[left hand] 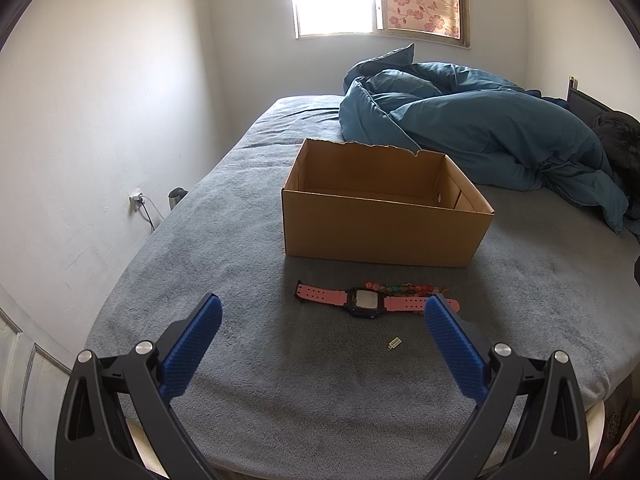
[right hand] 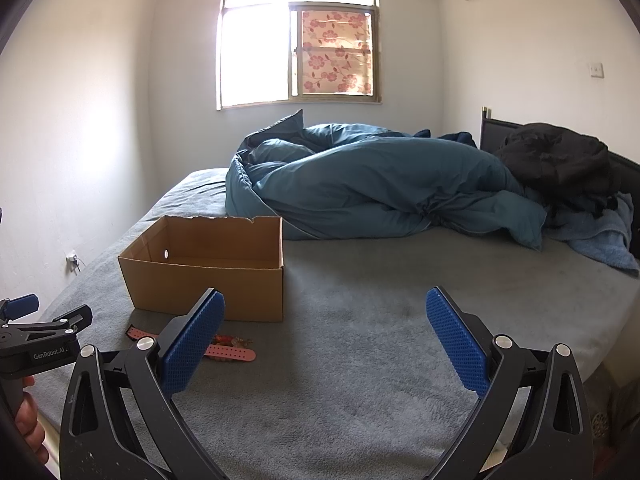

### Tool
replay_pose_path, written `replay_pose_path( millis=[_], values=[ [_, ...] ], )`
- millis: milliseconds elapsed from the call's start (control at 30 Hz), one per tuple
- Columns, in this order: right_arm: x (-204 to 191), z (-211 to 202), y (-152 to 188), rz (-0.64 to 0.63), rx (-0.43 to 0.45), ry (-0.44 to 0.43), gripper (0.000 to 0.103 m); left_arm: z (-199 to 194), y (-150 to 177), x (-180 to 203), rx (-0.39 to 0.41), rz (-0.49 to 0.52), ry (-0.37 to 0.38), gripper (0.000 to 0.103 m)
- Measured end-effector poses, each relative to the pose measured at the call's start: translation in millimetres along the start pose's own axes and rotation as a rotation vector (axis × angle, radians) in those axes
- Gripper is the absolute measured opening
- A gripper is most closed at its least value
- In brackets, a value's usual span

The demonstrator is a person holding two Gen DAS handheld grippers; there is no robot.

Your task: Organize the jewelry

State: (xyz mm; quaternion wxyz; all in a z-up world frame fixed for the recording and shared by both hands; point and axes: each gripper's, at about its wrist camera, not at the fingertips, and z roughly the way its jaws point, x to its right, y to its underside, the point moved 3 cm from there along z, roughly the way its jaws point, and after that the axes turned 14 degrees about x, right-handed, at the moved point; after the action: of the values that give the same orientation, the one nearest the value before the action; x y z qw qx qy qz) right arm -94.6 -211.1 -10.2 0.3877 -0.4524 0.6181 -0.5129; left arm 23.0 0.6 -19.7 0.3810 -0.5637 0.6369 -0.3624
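Observation:
A pink-strapped watch [left hand: 365,301] with a black case lies flat on the grey bed [left hand: 248,264], in front of an open cardboard box [left hand: 384,216]. A bracelet of coloured beads [left hand: 412,289] lies just behind the watch. A small metal charm [left hand: 394,343] lies nearer to me. My left gripper [left hand: 322,320] is open and empty, above the bed short of the watch. My right gripper [right hand: 325,314] is open and empty to the right of the box [right hand: 208,268]; its left finger hides part of the watch [right hand: 230,353].
A rumpled blue duvet [right hand: 380,184] fills the far half of the bed. Dark clothes [right hand: 560,160] and a blue towel [right hand: 600,240] lie by the headboard at right. A wall runs along the bed's left side, with a socket [left hand: 137,197].

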Motion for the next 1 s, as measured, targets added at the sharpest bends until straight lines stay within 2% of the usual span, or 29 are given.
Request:
replay_pose_path(
  millis=[1000],
  values=[
    [-2.6, 2.0, -0.3, 0.0, -0.002, -0.003, 0.097, 0.6, 0.2, -7.2, -0.002, 0.002, 0.0, 0.099]
  ],
)
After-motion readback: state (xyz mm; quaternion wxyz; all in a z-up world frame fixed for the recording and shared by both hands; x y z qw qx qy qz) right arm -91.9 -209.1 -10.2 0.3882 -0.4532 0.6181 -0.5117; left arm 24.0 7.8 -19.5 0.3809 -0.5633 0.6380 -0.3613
